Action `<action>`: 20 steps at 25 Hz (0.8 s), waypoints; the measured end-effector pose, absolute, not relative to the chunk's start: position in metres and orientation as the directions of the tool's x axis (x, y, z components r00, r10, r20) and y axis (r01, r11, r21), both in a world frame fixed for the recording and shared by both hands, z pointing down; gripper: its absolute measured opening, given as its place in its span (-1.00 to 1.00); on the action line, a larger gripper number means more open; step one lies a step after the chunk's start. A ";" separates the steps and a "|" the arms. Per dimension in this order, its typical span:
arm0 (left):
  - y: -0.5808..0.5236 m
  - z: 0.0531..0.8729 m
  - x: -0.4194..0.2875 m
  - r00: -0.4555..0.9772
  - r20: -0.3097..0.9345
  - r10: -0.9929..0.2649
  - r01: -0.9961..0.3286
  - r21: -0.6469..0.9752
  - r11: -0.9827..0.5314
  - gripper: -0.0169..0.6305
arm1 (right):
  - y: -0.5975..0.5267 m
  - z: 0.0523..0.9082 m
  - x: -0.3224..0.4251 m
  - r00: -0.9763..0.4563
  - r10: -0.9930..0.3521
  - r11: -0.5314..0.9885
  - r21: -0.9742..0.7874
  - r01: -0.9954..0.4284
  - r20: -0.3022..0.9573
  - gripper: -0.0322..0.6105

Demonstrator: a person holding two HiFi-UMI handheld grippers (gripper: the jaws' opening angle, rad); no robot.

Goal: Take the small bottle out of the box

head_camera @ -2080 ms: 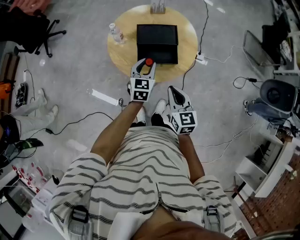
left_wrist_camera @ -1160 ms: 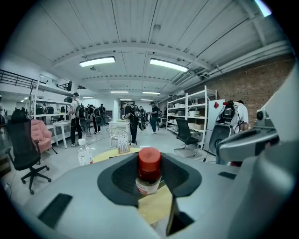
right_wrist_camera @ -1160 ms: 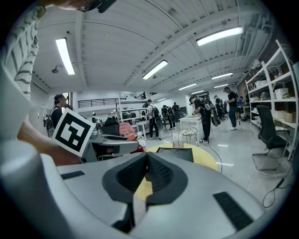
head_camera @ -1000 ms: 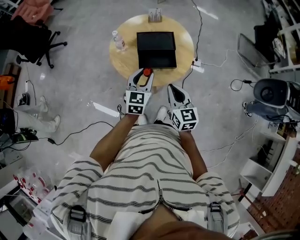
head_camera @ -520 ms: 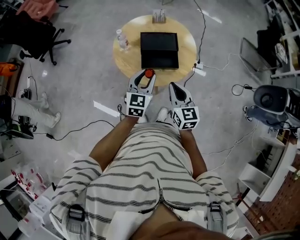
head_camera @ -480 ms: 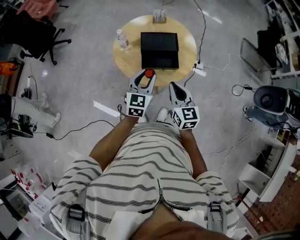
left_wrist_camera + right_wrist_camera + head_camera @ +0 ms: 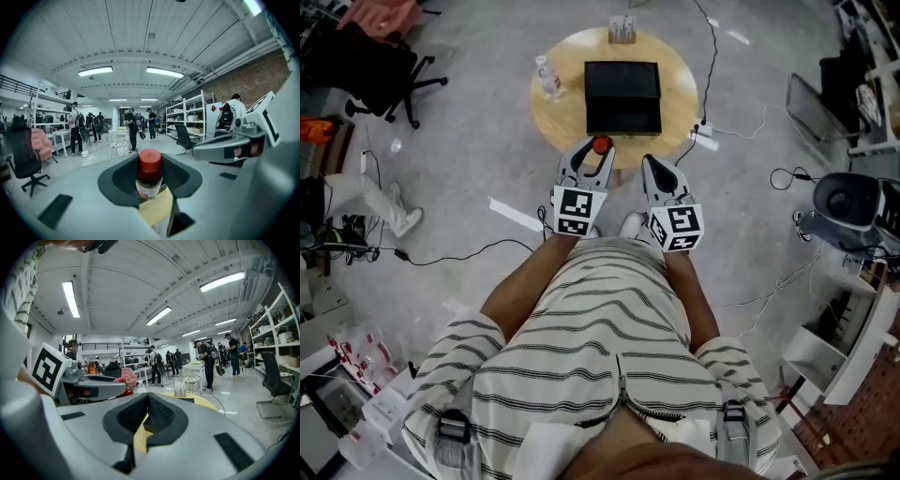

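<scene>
A small bottle (image 7: 601, 144) with a red cap stands upright between the pads of my left gripper (image 7: 598, 152), which is shut on it, in the air on the near side of the round wooden table (image 7: 553, 117). In the left gripper view the small bottle (image 7: 149, 176) fills the gap of the left gripper (image 7: 150, 171). The black box (image 7: 622, 96) lies open on the table, beyond the bottle. My right gripper (image 7: 655, 171) hangs to the right of the left one, shut and empty; in its own view the right gripper (image 7: 146, 414) has its pads together.
A clear water bottle (image 7: 548, 77) stands on the table's left part and a small holder (image 7: 622, 30) at its far edge. Cables and a white power strip (image 7: 704, 140) lie on the floor around it. An office chair (image 7: 389, 66) stands at the far left.
Both grippers and the held bottle stay almost where they were. The head camera has drifted, so the table sits slightly further right and looks smaller.
</scene>
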State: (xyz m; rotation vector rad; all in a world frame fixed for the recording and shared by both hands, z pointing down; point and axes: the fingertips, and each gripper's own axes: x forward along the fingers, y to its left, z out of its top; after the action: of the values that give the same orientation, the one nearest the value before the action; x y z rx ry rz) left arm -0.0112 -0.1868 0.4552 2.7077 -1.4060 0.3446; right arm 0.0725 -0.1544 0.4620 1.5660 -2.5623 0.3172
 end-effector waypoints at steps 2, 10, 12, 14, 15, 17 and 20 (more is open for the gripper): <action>-0.186 0.455 -0.012 0.556 0.229 -0.799 -0.815 -0.039 -0.579 -0.47 | -0.155 0.461 0.073 -0.456 -0.865 0.441 -0.114 -0.890 0.209 -0.85; -0.182 0.458 -0.013 0.553 0.233 -0.800 -0.817 -0.037 -0.575 -0.47 | -0.157 0.461 0.075 -0.450 -0.870 0.437 -0.110 -0.893 0.202 -0.84; -0.181 0.459 -0.013 0.555 0.235 -0.798 -0.815 -0.036 -0.578 -0.47 | -0.158 0.461 0.076 -0.449 -0.870 0.435 -0.112 -0.893 0.202 -0.85; -0.180 0.460 -0.011 0.556 0.236 -0.797 -0.815 -0.036 -0.579 -0.47 | -0.158 0.461 0.078 -0.448 -0.871 0.433 -0.115 -0.894 0.201 -0.84; -0.179 0.460 -0.010 0.556 0.236 -0.797 -0.815 -0.035 -0.579 -0.47 | -0.158 0.461 0.079 -0.447 -0.872 0.433 -0.115 -0.894 0.200 -0.85; -0.178 0.460 -0.008 0.556 0.235 -0.797 -0.815 -0.034 -0.579 -0.47 | -0.157 0.461 0.082 -0.446 -0.872 0.432 -0.115 -0.895 0.199 -0.84; -0.176 0.458 -0.006 0.555 0.233 -0.798 -0.815 -0.036 -0.578 -0.47 | -0.156 0.459 0.084 -0.447 -0.873 0.432 -0.114 -0.895 0.197 -0.85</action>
State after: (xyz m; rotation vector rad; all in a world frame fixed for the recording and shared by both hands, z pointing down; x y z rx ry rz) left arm -0.0065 -0.1763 0.4577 2.7032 -1.4049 0.3447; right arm 0.0844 -0.1561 0.4595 1.5892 -2.5653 0.3072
